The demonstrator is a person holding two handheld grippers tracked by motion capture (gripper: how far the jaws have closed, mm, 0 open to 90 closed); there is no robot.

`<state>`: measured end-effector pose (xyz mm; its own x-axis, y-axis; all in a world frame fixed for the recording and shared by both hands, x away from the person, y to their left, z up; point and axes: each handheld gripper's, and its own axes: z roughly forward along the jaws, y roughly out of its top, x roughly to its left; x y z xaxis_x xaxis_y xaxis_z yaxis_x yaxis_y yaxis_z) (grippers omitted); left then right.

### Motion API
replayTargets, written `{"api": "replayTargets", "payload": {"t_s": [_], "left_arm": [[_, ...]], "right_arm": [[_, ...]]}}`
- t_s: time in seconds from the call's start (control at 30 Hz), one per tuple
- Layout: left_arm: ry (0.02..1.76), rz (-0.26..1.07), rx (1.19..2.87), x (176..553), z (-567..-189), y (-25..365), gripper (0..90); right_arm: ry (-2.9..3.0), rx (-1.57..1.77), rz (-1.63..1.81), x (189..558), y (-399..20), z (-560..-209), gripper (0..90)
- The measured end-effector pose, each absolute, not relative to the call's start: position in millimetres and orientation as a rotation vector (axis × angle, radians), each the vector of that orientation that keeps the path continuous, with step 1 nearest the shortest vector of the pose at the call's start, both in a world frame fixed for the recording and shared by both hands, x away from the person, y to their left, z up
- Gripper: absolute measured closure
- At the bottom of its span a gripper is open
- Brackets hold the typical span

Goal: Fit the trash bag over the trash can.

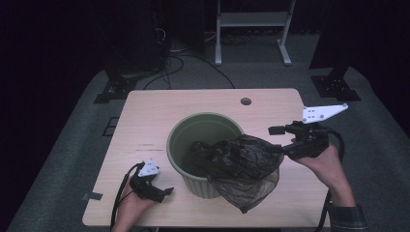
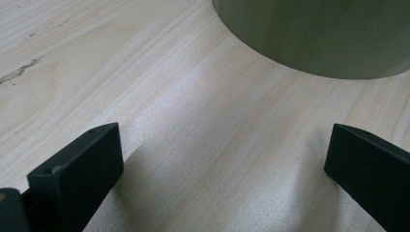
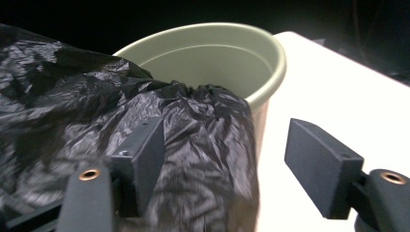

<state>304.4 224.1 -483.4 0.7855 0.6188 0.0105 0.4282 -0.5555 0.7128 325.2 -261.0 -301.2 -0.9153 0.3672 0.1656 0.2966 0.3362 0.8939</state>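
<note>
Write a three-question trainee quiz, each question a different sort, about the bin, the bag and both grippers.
1. True or false: the black bag lies wholly inside the green bin.
2. Which gripper is nearer the bag: A left gripper, B right gripper?
3. What does the left gripper rest on?

Key: 1 false, it drapes over the rim; 2 B; 3 the wooden table, jaws open, nothing between them.

The high view is looking down on the whole table [image 1: 145, 121]; both gripper views are sitting close, sharing the bin [image 2: 314, 34].
</note>
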Motion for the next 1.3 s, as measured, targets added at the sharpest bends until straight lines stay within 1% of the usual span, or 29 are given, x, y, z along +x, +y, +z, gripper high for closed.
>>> {"api": "replayTargets", "payload": {"t_s": [0.1, 0.13, 0.17, 0.27, 0.33, 0.6, 0.83, 1.03, 1.1, 1.17, 1.23, 1.3], "left_arm": [[0.773, 0.338, 2.244, 304.4, -483.4, 224.1, 0.0], [0.773, 0.338, 2.244, 304.3, -483.4, 224.1, 0.0], [0.773, 0.338, 2.244, 304.4, -483.4, 224.1, 0.0], [0.774, 0.336, 2.246, 304.4, -483.2, 224.2, 0.0], [0.773, 0.336, 2.246, 304.3, -483.2, 224.2, 0.0], [0.775, 0.339, 2.243, 304.3, -483.3, 224.1, 0.0], [0.778, 0.340, 2.242, 303.9, -483.3, 224.2, 0.0], [0.777, 0.341, 2.243, 303.5, -483.3, 224.4, 0.0], [0.777, 0.341, 2.243, 303.3, -483.3, 224.5, 0.0], [0.779, 0.344, 2.244, 302.5, -483.2, 225.0, 0.0], [0.781, 0.342, 2.242, 301.7, -483.2, 225.4, 0.0], [0.778, 0.341, 2.244, 301.4, -483.2, 225.8, 0.0]], "right_arm": [[2.562, 0.645, 1.632, 332.7, -247.6, -307.7, 27.7], [2.579, 0.651, 1.632, 335.1, -244.3, -310.2, 31.1], [2.598, 0.652, 1.638, 336.7, -242.1, -312.4, 41.0], [2.654, 0.591, 1.648, 337.2, -237.8, -317.7, 75.5], [2.656, 0.575, 1.619, 336.6, -235.2, -319.0, 88.7], [2.542, 0.588, 1.586, 349.7, -229.2, -306.1, 89.4], [2.515, 0.577, 1.469, 380.5, -205.6, -293.8, 89.2], [2.515, 0.603, 1.379, 409.2, -186.5, -294.3, 88.0], [2.511, 0.606, 1.372, 413.3, -184.5, -295.1, 87.6], [2.507, 0.620, 1.379, 421.4, -180.4, -297.5, 83.6], [2.498, 0.630, 1.393, 422.2, -179.3, -298.4, 73.5], [2.485, 0.648, 1.401, 421.1, -179.7, -298.1, 61.4]]}}
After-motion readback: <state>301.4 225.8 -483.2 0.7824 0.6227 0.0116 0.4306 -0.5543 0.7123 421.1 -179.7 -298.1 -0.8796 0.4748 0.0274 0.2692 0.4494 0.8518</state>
